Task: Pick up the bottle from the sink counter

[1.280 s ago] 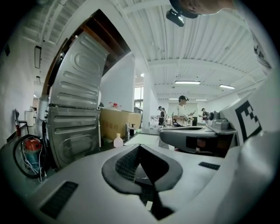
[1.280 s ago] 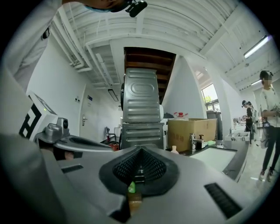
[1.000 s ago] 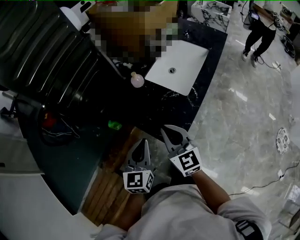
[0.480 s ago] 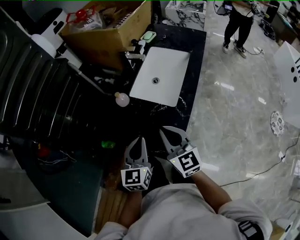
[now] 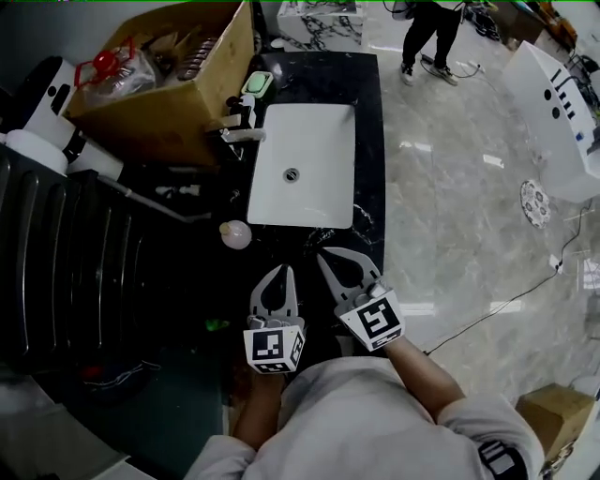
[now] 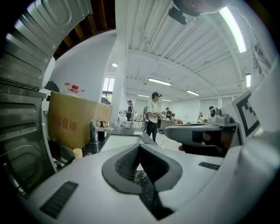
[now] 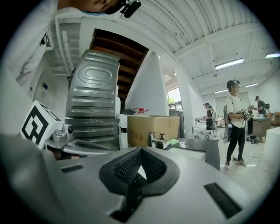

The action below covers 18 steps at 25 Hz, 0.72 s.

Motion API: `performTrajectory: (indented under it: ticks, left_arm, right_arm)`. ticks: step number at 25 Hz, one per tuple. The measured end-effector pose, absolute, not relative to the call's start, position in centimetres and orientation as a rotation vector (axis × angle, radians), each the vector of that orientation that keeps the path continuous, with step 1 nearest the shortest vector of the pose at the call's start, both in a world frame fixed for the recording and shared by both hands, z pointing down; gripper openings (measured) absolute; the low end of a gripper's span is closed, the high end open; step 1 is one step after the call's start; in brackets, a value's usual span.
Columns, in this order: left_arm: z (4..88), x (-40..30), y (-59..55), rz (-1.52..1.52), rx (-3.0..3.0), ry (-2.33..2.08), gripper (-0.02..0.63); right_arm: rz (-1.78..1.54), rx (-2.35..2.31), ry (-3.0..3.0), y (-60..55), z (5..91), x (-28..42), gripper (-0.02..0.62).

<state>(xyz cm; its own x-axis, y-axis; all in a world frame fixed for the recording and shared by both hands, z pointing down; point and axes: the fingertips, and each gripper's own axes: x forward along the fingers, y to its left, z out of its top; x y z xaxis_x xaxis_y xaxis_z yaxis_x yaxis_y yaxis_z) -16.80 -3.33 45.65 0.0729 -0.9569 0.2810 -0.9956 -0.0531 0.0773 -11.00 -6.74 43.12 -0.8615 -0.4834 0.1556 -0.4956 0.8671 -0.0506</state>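
Observation:
A small pale round bottle (image 5: pixel 235 233) sits on the black sink counter (image 5: pixel 367 141), just left of the white basin's (image 5: pixel 319 141) near corner. My left gripper (image 5: pixel 279 273) is shut and empty, a short way in front of the bottle and to its right. Beside it my right gripper (image 5: pixel 331 257) is also shut and empty, pointing at the basin's near edge. In the left gripper view the bottle (image 6: pixel 77 153) shows low at the left, beyond the closed jaws. The right gripper view looks over the basin (image 7: pixel 192 155) and does not show the bottle.
A faucet (image 5: pixel 242 132) and green soap (image 5: pixel 258 84) stand at the basin's left rim. An open cardboard box (image 5: pixel 178 103) fills the back left, and a dark ribbed metal panel (image 5: pixel 75 262) lies left. A person (image 5: pixel 427 28) stands on the marble floor behind.
Both grippers have swung round with the view to face the basin squarely. The bottle and basin now lie straight ahead of them and closer. Both have stayed shut.

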Motion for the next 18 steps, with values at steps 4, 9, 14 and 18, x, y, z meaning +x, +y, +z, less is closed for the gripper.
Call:
performTrajectory:
  ticks: [4,9,14,18]
  left_arm:
    - [47.1,-19.5,-4.2,0.265,2.147,-1.921,0.014]
    - [49.2,-22.2,-4.8,0.285,2.175,-1.861,0.014]
    - [50.3,-24.0,-5.3,0.297,2.200,-1.836,0.014]
    - [50.6,-25.6,-5.8,0.287,2.199,-1.843,0.014]
  right_arm:
    - [0.216,0.862,-2.853,-7.2,44.0,-12.5,0.009]
    - [0.097,0.878,-2.821,-6.9,44.6,-14.1,0.009]
    - [0.146,0.957,-2.756,-7.0,46.0,-14.6,0.009]
    - [0.157,0.976,-2.714,-6.7,47.1,-14.9,0.009]
